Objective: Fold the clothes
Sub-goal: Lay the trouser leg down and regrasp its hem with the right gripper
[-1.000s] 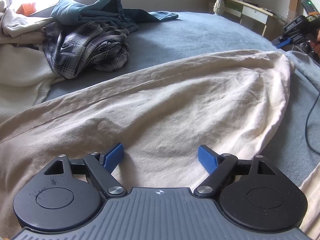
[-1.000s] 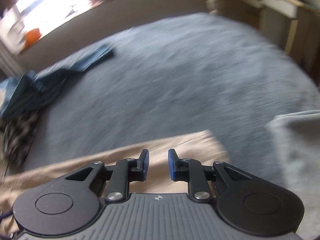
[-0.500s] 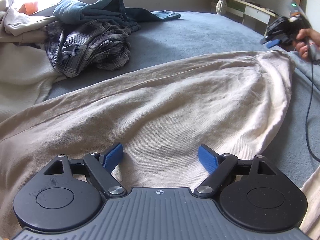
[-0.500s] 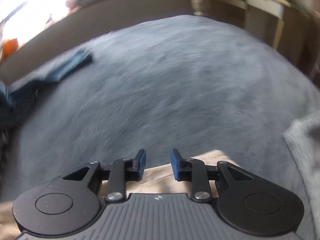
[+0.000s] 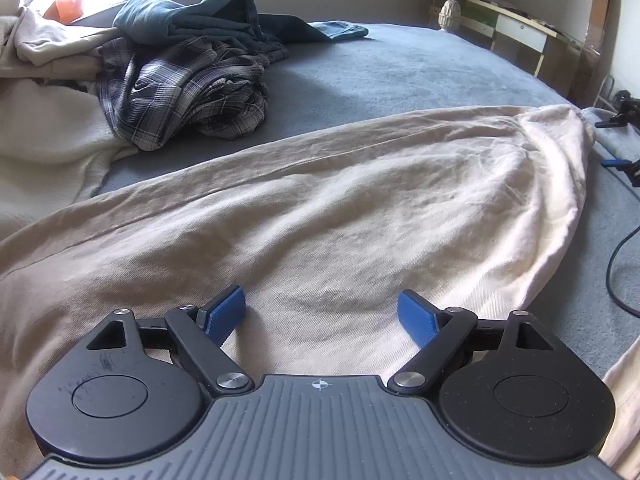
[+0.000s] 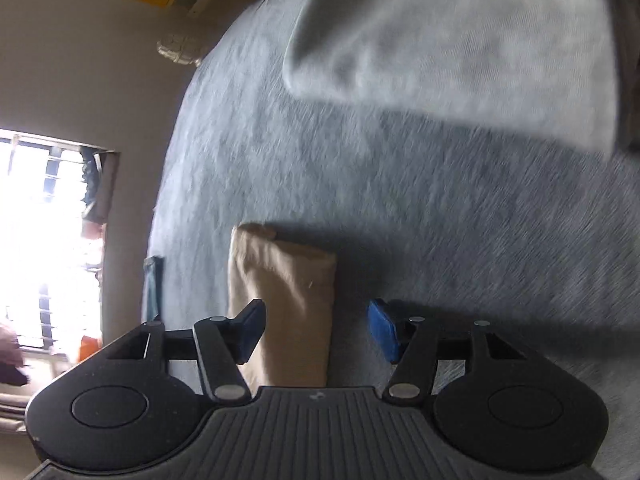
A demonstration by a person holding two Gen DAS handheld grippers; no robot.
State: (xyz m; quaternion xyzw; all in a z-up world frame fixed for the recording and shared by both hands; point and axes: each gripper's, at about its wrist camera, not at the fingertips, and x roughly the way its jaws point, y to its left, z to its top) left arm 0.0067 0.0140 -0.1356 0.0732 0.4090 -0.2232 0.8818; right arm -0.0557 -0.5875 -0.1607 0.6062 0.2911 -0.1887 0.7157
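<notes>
A long beige garment (image 5: pixel 320 208) lies stretched across the grey-blue bed cover (image 5: pixel 400 68). My left gripper (image 5: pixel 320 316) hovers open just over its near part, blue pads wide apart, nothing pinched. In the rolled right wrist view, my right gripper (image 6: pixel 318 330) is opening; the garment's narrow beige end (image 6: pixel 284 300) lies between its pads, beside the left pad, and is not pressed. Part of my right gripper (image 5: pixel 622 162) shows at the far right edge of the left wrist view, beside the garment's end.
A pile of plaid (image 5: pixel 180 92) and teal clothes (image 5: pixel 200 20) lies at the back left, with cream cloth (image 5: pixel 48 128) beside it. A pale grey folded cloth (image 6: pixel 452 40) lies beyond the right gripper. A desk (image 5: pixel 512 28) stands by the far wall. A dark cable (image 5: pixel 616 264) trails at right.
The right gripper has rolled sharply and dropped toward the bed at the garment's end, and its jaws have widened. The left gripper has stayed put and open.
</notes>
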